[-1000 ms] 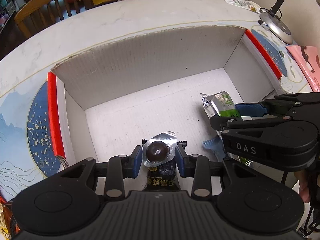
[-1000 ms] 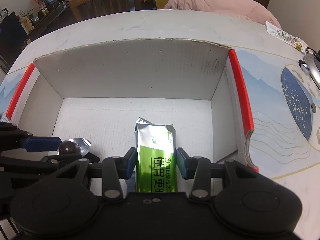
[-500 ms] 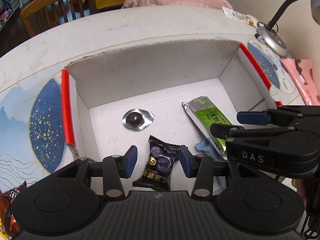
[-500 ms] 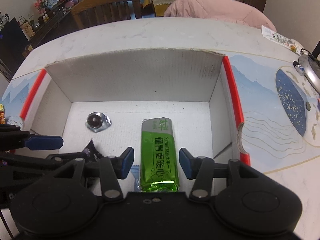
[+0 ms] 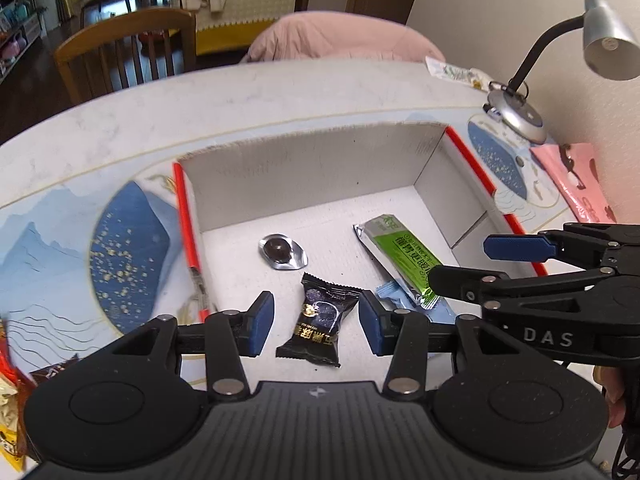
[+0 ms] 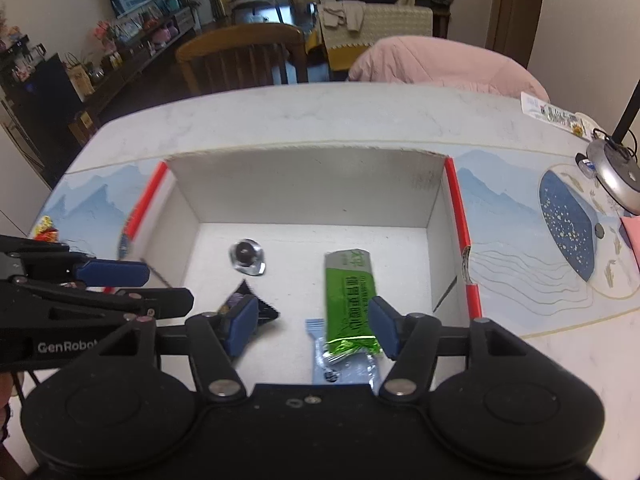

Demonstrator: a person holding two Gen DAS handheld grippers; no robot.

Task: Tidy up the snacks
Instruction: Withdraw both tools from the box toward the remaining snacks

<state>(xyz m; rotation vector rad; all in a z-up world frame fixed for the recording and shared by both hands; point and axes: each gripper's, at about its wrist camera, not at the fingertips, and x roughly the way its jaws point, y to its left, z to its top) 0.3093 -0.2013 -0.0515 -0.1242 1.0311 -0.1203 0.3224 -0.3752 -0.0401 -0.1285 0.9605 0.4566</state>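
Note:
An open white box (image 5: 312, 168) with red edges holds the snacks. On its floor lie a silver foil chocolate (image 5: 282, 250), a black candy packet (image 5: 318, 320), a green bar (image 5: 400, 256) and, partly under the bar, a light blue packet (image 5: 394, 296). My left gripper (image 5: 316, 324) hovers open above the black packet without touching it. My right gripper (image 6: 312, 328) hangs above the green bar (image 6: 350, 300); its jaws are opening and the pads are clear of the bar. The chocolate (image 6: 247, 256) and box (image 6: 304, 184) also show in the right wrist view.
The box's printed blue flaps (image 5: 128, 248) lie flat on the pale table. A desk lamp (image 5: 516, 110) and a pink packet (image 5: 576, 180) sit at the right. More snack packets (image 5: 8, 400) lie at the left edge. A wooden chair (image 6: 240, 56) stands behind the table.
Both grippers opened, let go and rose back from the box. The foil chocolate and black packet now lie on the box floor, and so does the green bar.

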